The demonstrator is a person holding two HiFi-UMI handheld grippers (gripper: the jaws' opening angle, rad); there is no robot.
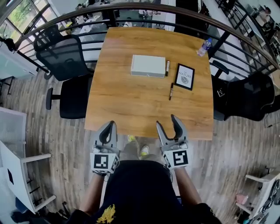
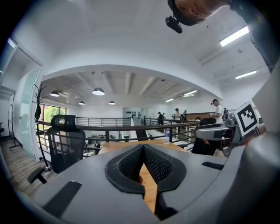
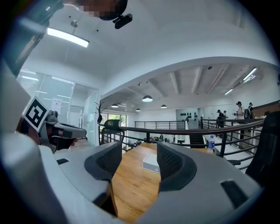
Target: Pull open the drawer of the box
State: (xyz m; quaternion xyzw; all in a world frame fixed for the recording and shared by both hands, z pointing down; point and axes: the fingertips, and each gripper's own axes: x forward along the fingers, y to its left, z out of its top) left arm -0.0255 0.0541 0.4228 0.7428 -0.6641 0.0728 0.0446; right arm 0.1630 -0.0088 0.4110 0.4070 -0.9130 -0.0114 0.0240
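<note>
The white box (image 1: 148, 66) lies flat on the far half of the wooden table (image 1: 131, 109); no drawer sticks out of it that I can see. It also shows small between the right jaws, as the box (image 3: 151, 163), well ahead of them. My left gripper (image 1: 111, 124) hovers at the table's near edge, its jaws shut tip to tip with nothing in them, as the left gripper (image 2: 143, 147) confirms. My right gripper (image 1: 167, 121) is beside it over the near edge, open and empty; the right gripper (image 3: 139, 151) points toward the box.
A marker (image 1: 167, 68) lies right of the box, then a black-framed card (image 1: 184, 77) and a pen (image 1: 171, 91). A water bottle (image 1: 204, 47) stands at the far right corner. Office chairs (image 1: 65, 57) flank the table, and a curved railing (image 1: 183, 11) runs behind it.
</note>
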